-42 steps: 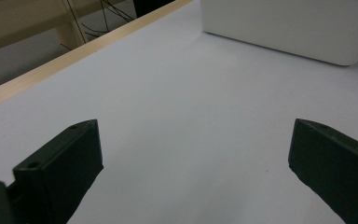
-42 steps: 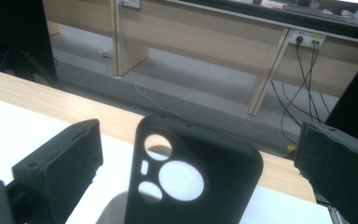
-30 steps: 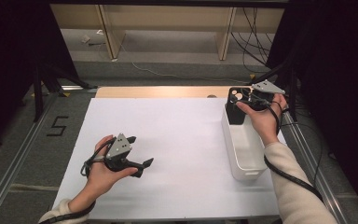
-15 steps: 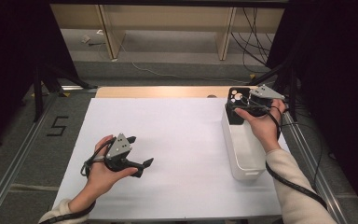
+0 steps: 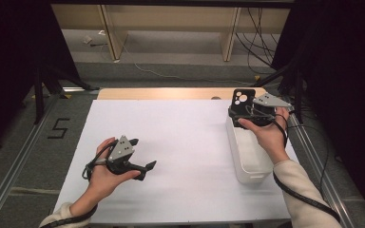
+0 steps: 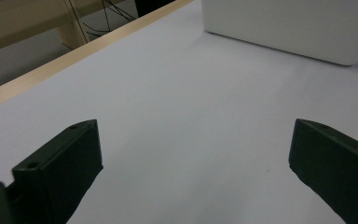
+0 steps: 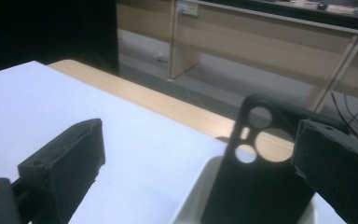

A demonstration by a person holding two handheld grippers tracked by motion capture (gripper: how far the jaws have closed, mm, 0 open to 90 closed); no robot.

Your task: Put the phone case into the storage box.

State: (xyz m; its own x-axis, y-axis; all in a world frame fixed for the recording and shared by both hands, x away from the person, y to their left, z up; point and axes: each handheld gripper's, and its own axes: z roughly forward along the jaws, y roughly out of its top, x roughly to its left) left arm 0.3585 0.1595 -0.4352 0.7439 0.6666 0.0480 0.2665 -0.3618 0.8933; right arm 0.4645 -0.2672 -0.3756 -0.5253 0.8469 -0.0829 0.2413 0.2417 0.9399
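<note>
At the far right corner of the worktop point(image 5: 180, 142), we see a black phone case point(image 5: 242, 100) standing upright at the far end of a white tub point(image 5: 247, 156) that runs along the right edge, its camera cut-outs turned toward us. The right gripper point(image 7: 200, 154) hovers just above and behind that end of the tub, and along its own view the fingers point(image 7: 70, 158) stand wide apart, the case point(image 7: 256, 177) rising between them but nearer the right-hand one, not clamped by either. Whether that finger touches the case we cannot tell from these pictures. We judge the step in hand to be the reach for the case, either to lift it out of the tub or to let it settle there; the open fingers around an upright case lean us toward a pick about to begin. Near the front left corner, the left gripper point(image 5: 123, 159) rests low over the bare white surface, its fingers point(image 6: 60, 163) likewise spread with nothing between them, the tub point(image 6: 289, 28) well apart ahead of it. Next, we think, the right gripper needs to centre the case between its fingers and close on the thin flat faces squarely, since a light, tall case propped against a rim could tip or slide if nudged from one side first.
</note>
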